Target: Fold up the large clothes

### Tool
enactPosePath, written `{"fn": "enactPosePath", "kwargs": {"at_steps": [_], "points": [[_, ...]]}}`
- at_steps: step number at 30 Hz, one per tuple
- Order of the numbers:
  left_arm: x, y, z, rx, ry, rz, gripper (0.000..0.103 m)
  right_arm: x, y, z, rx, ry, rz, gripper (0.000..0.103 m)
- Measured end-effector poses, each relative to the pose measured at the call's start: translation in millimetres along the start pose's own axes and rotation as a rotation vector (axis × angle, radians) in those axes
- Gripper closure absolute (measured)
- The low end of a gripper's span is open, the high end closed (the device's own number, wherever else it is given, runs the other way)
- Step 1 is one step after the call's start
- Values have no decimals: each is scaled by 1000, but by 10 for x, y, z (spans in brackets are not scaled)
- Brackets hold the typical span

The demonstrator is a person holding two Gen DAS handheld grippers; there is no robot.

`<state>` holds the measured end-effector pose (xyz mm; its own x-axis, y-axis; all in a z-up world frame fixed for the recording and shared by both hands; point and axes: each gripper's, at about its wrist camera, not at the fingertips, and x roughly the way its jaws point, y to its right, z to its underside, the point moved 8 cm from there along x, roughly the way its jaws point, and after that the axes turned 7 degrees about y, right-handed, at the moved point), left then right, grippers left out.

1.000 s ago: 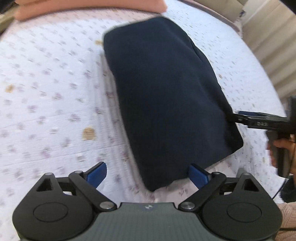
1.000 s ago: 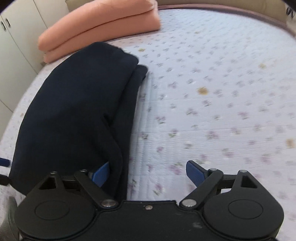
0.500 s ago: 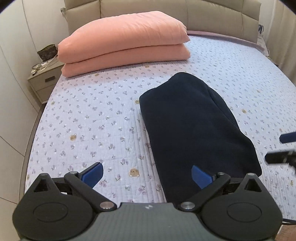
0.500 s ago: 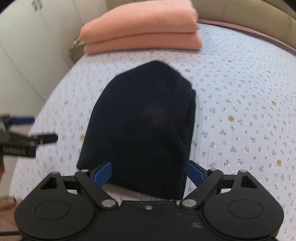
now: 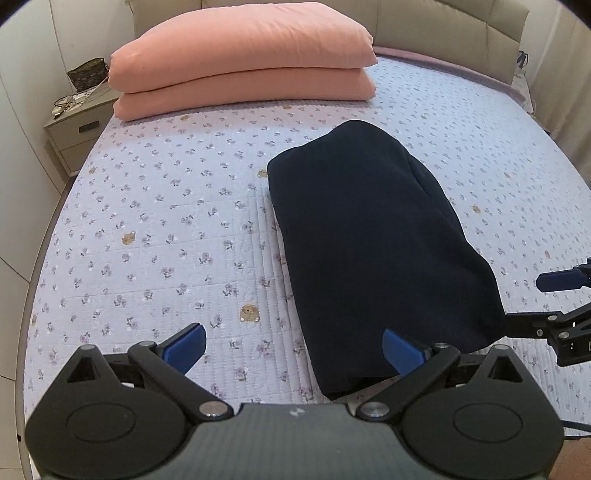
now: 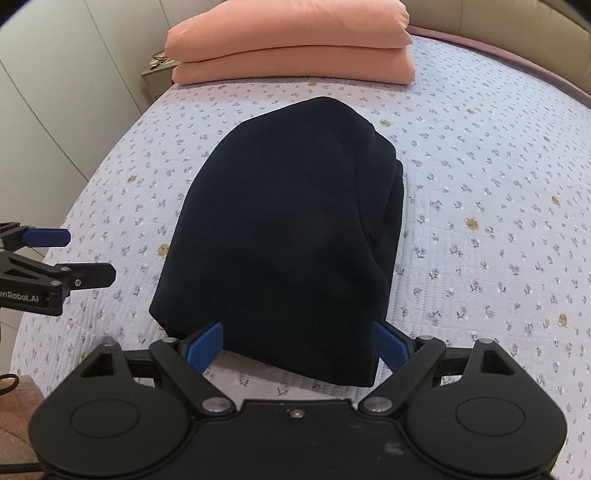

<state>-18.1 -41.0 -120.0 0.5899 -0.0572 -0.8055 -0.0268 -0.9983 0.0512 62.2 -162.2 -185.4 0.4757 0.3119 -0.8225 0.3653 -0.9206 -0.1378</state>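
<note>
A dark navy garment (image 5: 373,236) lies folded into a thick rectangle on the floral quilted bed (image 5: 155,229); it also shows in the right wrist view (image 6: 288,236). My left gripper (image 5: 293,349) is open and empty, held above the bed at the garment's near left corner. My right gripper (image 6: 297,347) is open and empty, held above the garment's near edge. Each gripper shows in the other's view: the right one (image 5: 535,302) at the far right, the left one (image 6: 77,254) at the far left, both apart from the cloth.
A folded salmon-pink duvet (image 5: 243,59) is stacked at the head of the bed, against a beige headboard (image 5: 443,33). A bedside table (image 5: 77,122) with small items stands at the back left. White wardrobe doors (image 6: 55,92) run along the left.
Both grippers have pulled back and up from the garment, so the whole bed has come into view. The garment lies still, folded.
</note>
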Motion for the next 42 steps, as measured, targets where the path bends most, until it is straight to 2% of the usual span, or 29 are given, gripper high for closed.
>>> {"fn": "enactPosePath", "kwargs": {"at_steps": [42], "points": [[35,19,33,-18,-28,31,0,-12,-31,-12,-36,4,-15,0]]}}
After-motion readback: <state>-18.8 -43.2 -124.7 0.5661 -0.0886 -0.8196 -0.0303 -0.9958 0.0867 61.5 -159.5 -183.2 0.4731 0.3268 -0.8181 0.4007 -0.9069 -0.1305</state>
